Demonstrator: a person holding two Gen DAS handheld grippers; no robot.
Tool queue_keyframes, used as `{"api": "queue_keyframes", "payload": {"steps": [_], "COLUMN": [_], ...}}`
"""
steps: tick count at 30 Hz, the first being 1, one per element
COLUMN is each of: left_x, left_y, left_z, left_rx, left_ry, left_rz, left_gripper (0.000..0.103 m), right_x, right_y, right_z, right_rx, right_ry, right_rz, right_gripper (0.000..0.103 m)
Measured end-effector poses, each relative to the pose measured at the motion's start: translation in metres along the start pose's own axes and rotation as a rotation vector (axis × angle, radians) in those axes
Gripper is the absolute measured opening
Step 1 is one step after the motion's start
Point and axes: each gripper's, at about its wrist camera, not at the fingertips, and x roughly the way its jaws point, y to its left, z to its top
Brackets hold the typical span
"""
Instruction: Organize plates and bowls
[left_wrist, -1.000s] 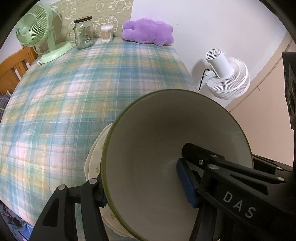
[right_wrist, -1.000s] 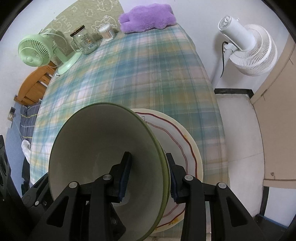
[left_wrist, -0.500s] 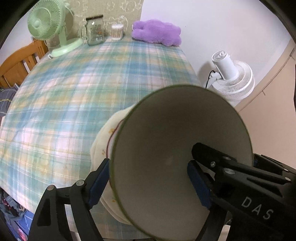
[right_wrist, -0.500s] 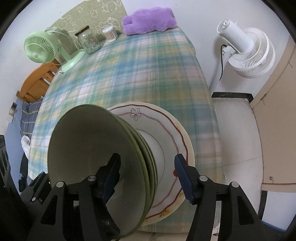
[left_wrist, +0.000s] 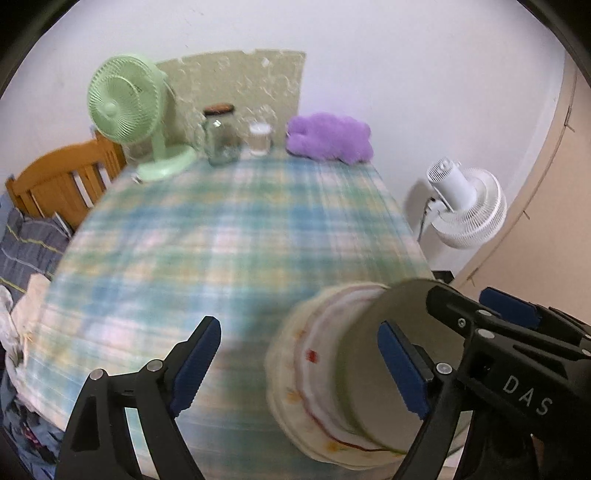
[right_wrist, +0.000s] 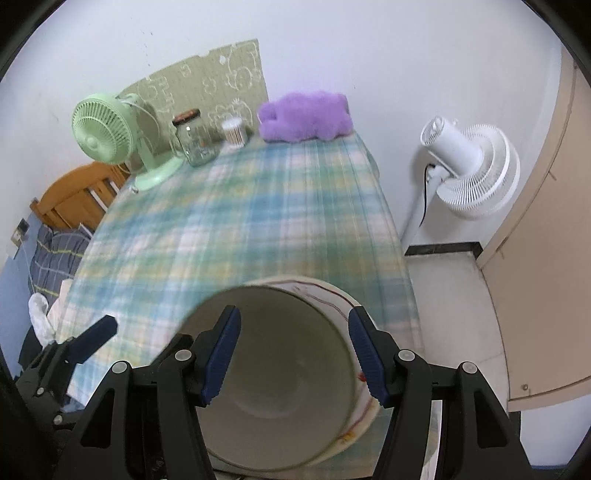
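The counter (right_wrist: 258, 229), under a blurred plaid cloth, stretches ahead of both jaws. The floral plate (right_wrist: 325, 291) lies at its near edge, below the right gripper (right_wrist: 293, 356) and right of the left gripper (left_wrist: 299, 365). The green-rimmed bowl (right_wrist: 280, 387) sits on that plate. Left jaws have just been opening and stand spread, nothing pinched; right jaws stand apart above the bowl, not pressing it. A purple plush (right_wrist: 304, 116) lies far beyond
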Motion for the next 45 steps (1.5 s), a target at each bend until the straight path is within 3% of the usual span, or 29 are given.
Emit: {"api": "queue_keyframes", "payload": {"steps": [8, 17, 23, 32, 37, 45], "left_x": [-0.022, -0.026, -0.026, -0.031, -0.051, -0.071], "left_y": [0.066, 0.143, 0.176, 0.192, 0.188, 0.179], "left_z": [0.003, -0.010, -0.032, -0.076, -0.095, -0.106], "left_rx": [0.030, 0.057, 0.047, -0.023, -0.010, -0.004], "left_ry": [-0.097, -0.145, -0.153, -0.180, -0.205, -0.242], "left_rz": [0.048, 0.069, 0.105, 0.110, 0.098, 0.094], "left_gripper": [0.094, 0.102, 0.103, 0.103, 0.103, 0.103], "right_x": [-0.006, 0.000, 0.005, 0.004, -0.010, -0.032], "right_y": [0.064, 0.131, 0.157, 0.161, 0.158, 0.155], "right_z": [-0.001, -0.022, -0.045, -0.091, -0.113, -0.129], "right_rx": [0.000, 0.005, -0.022, -0.043, -0.028, -0.039], "right_ry": [-0.100, -0.187, -0.206, -0.239, -0.253, -0.291], "right_rz": [-0.008, -0.049, -0.063, -0.076, -0.069, -0.070], "right_gripper": [0.064, 0.065, 0.074, 0.080, 0.080, 0.080]}}
